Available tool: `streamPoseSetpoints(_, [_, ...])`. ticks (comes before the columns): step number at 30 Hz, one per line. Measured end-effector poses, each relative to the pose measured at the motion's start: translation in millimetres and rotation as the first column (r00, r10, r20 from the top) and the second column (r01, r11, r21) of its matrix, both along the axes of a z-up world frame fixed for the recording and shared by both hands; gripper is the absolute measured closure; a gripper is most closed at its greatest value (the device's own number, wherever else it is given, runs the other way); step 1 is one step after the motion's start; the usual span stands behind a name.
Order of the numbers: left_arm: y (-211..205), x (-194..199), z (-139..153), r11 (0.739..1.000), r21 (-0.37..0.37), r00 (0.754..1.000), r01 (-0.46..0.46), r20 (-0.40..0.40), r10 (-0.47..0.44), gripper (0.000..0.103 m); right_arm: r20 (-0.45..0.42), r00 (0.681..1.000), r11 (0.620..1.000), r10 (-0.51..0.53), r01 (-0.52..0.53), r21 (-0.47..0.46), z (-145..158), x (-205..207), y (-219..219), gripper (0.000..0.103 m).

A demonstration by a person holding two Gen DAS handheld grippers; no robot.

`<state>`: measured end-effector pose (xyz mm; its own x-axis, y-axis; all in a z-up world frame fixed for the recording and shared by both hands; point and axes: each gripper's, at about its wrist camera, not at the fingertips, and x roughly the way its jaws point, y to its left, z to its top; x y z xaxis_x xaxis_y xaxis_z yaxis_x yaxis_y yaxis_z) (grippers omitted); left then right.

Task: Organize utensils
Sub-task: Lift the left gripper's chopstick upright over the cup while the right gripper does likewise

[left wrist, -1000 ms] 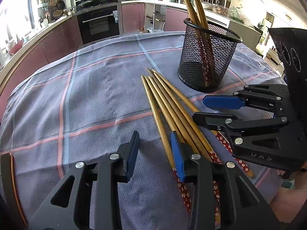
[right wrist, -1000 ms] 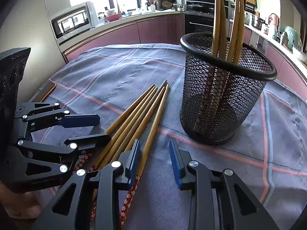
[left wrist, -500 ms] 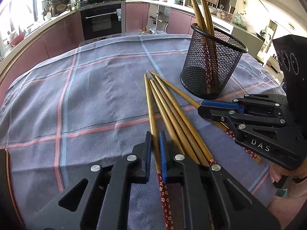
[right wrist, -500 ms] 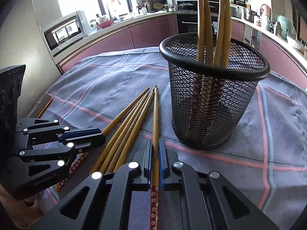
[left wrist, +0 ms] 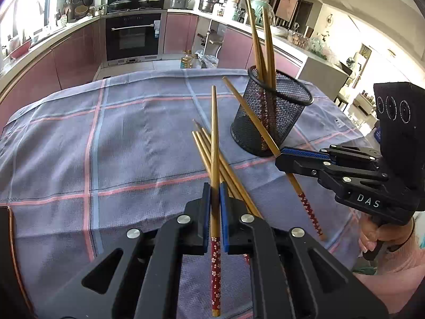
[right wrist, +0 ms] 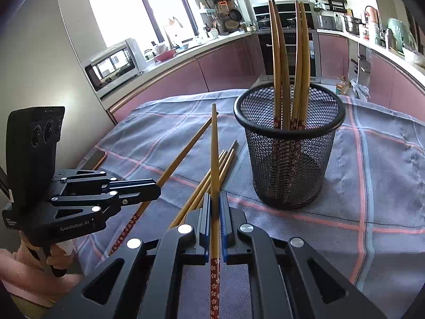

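My left gripper (left wrist: pixel 214 186) is shut on a gold chopstick (left wrist: pixel 214 133) with a red flowered end, lifted clear of the cloth and pointing away. My right gripper (right wrist: pixel 215 196) is shut on a second such chopstick (right wrist: pixel 214 146), also raised. Each shows in the other's view: right gripper (left wrist: pixel 280 156) with its chopstick (left wrist: pixel 249 117) slanting in front of the cup, left gripper (right wrist: pixel 158 189) with its chopstick (right wrist: pixel 183 154). Several loose chopsticks (left wrist: pixel 204 143) (right wrist: pixel 225 159) lie on the cloth between the two grippers. A black mesh cup (left wrist: pixel 273 122) (right wrist: pixel 289 159) stands upright beyond them with several chopsticks in it.
A blue-grey checked tablecloth (left wrist: pixel 119 146) covers the table, whose copper edge (left wrist: pixel 12 239) shows at the near left. A hand in a pink sleeve (left wrist: pixel 382 239) grips the right tool. Kitchen counters, an oven (left wrist: pixel 132 37) and a microwave (right wrist: pixel 117 63) stand beyond the table.
Both grippers went from open over the pile to shut on one chopstick each. Both then rose, lifting their chopsticks off the cloth and away from the pile.
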<state>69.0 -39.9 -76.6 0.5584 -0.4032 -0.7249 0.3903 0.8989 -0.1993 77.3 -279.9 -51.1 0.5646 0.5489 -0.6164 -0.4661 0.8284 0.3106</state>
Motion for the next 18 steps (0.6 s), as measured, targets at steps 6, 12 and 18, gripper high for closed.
streamPoseSetpoints(6, [4,-8,34,0.996,-0.076,0.997,0.046,0.057,-0.042,0.095,0.074,0.997,0.998,-0.019,0.015,0.064,28,-7,-18,0.098])
streamPoseSetpoints(12, [4,-15,63,0.989,-0.125,0.991,0.081,0.112,-0.067,0.095,0.12,0.992,0.995,-0.046,0.035,0.097,45,-6,-32,0.098])
streamPoseSetpoints(18, [3,-12,89,0.983,-0.159,0.983,0.095,0.172,-0.068,0.095,0.18,0.981,0.992,-0.067,0.047,0.114,66,0,-45,0.097])
